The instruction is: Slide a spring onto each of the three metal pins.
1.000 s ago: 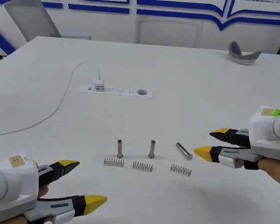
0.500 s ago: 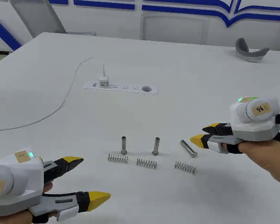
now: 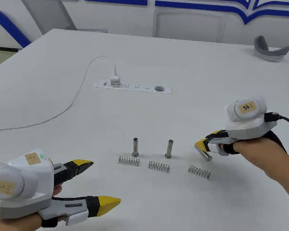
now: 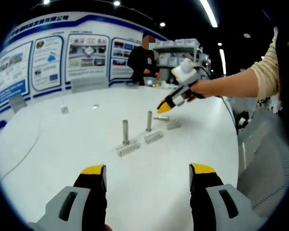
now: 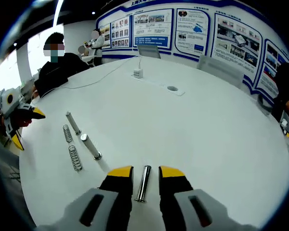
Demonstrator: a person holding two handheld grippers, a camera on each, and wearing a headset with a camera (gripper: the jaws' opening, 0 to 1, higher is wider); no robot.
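Note:
Two metal pins point(image 3: 135, 147) point(image 3: 169, 148) stand upright on the white table point(image 3: 192, 96). The third pin point(image 3: 203, 154) lies flat to their right. Three springs point(image 3: 129, 160) point(image 3: 159, 167) point(image 3: 199, 172) lie in a row in front of the pins. My right gripper point(image 3: 202, 144) is down at the lying pin point(image 5: 143, 183), its jaws narrowly open on either side of it with small gaps. My left gripper point(image 3: 98, 185) hovers wide open at the near left, well short of the springs point(image 4: 128, 148), with nothing between its fingers point(image 4: 94, 169).
A white power strip point(image 3: 135, 86) with a plug point(image 3: 115, 80) and a long cable point(image 3: 72, 103) lies farther back. A grey curved object point(image 3: 271, 48) rests at the far right edge. People stand beyond the table point(image 5: 62, 62).
My right gripper has moved left and down to the lying pin and its jaws have narrowed around it. The left gripper has stayed about where it was, still open.

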